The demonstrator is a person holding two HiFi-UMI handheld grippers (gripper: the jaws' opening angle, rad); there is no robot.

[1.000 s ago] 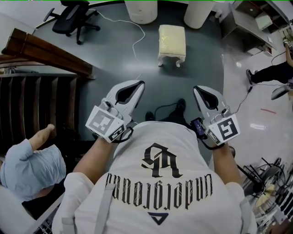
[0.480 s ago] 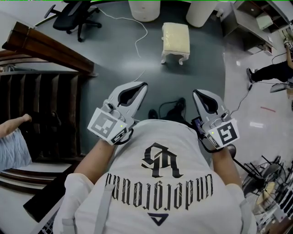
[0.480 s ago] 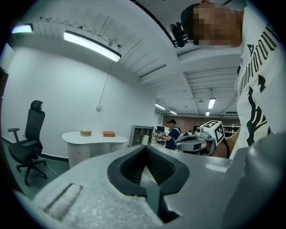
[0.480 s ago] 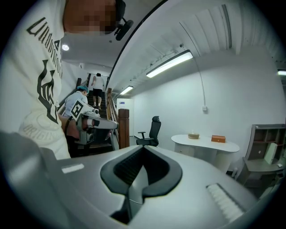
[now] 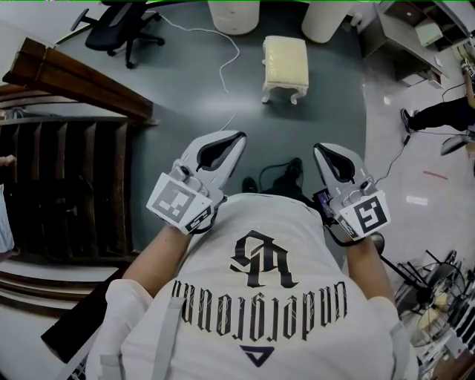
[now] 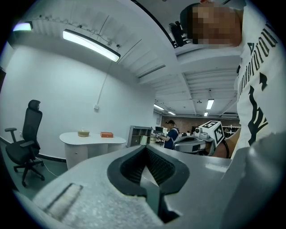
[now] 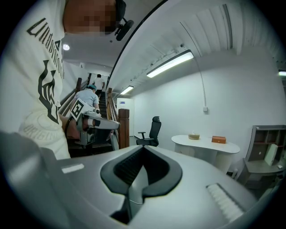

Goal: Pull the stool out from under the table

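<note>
Stool (image 5: 285, 65) stands on grey floor (image 5: 185, 96) near white counter (image 6: 91, 137); left tool (image 5: 236, 139) and right tool (image 5: 321, 150) both clenched empty.

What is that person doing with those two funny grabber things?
A person in a white shirt stands holding a gripper in each hand. The left gripper and the right gripper are both shut and hold nothing. They point forward toward a small cream stool on the dark floor ahead, near the white table's round legs. Neither gripper touches the stool; there is bare floor between them. A staircase is on the person's left.
</note>
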